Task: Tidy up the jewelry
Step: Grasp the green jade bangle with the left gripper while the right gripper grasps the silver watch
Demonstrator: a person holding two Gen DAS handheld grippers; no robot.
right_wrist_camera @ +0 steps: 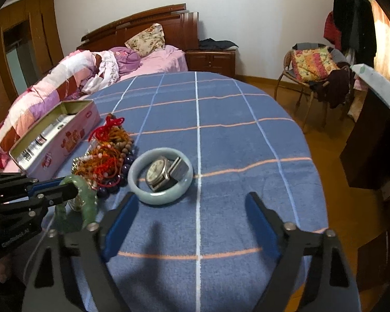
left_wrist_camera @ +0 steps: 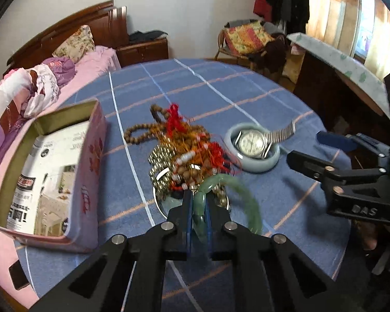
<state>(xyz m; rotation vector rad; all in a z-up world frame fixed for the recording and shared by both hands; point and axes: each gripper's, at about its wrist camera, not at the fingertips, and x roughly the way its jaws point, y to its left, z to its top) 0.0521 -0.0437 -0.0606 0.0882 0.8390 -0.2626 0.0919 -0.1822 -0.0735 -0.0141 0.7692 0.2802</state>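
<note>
The left tongs point(left_wrist_camera: 197, 208) are clamping the rim of a translucent green jade bangle point(left_wrist_camera: 234, 197), which is tilting against the near edge of a tangled heap of brown wooden beads, red cords and gold chain point(left_wrist_camera: 184, 150) on the blue checked tabletop point(right_wrist_camera: 221, 130). The right tongs point(right_wrist_camera: 192, 218) are standing wide apart over bare cloth, holding nothing. Just beyond them, a pale blue-grey jade bangle point(right_wrist_camera: 160, 200) is lying flat, ringing a silver wristwatch with a metal band point(right_wrist_camera: 158, 173). Farther left, an open pink rectangular tin box point(left_wrist_camera: 88, 171) is sitting beside the heap. A pink-covered bed point(right_wrist_camera: 153, 62) is lying behind.
</note>
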